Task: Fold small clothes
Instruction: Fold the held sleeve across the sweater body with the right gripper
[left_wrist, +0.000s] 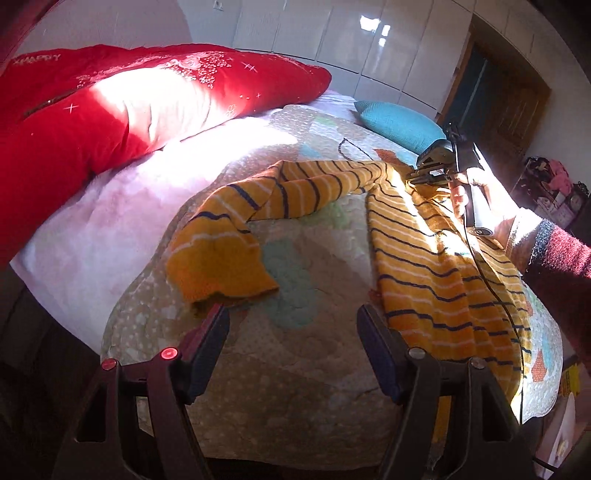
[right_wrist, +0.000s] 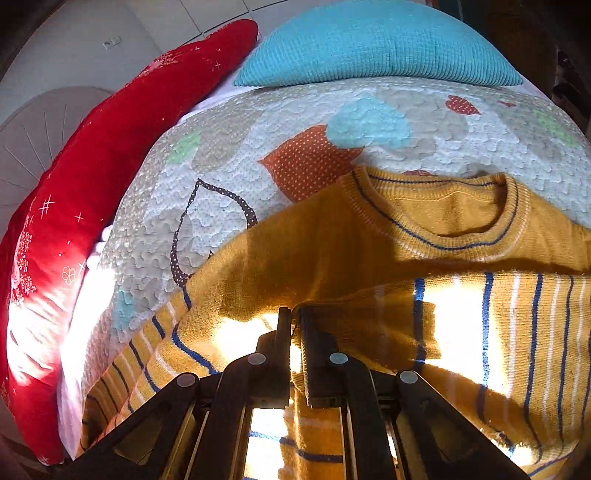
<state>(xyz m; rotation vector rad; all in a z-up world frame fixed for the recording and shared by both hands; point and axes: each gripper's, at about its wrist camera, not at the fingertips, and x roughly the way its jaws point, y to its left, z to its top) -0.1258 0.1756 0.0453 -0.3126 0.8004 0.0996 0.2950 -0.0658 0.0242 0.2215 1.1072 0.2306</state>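
A small mustard-yellow sweater (left_wrist: 436, 251) with navy and white stripes lies on the patterned quilt (left_wrist: 295, 354). One sleeve (left_wrist: 236, 236) stretches left, its cuff just ahead of my left gripper (left_wrist: 291, 314), which is open and empty above the quilt. My right gripper (left_wrist: 419, 176) shows far right in the left wrist view, held by a hand at the sweater's shoulder. In the right wrist view the right gripper (right_wrist: 294, 314) is shut on a fold of the sweater (right_wrist: 369, 243) below the round collar (right_wrist: 439, 214).
A red pillow (left_wrist: 110, 110) lies along the left of the bed. A teal pillow (left_wrist: 399, 122) lies at the head, also in the right wrist view (right_wrist: 376, 44). White wardrobes (left_wrist: 351, 33) stand behind. A cable (left_wrist: 491, 280) trails over the sweater. The quilt's edge (left_wrist: 543, 398) drops at right.
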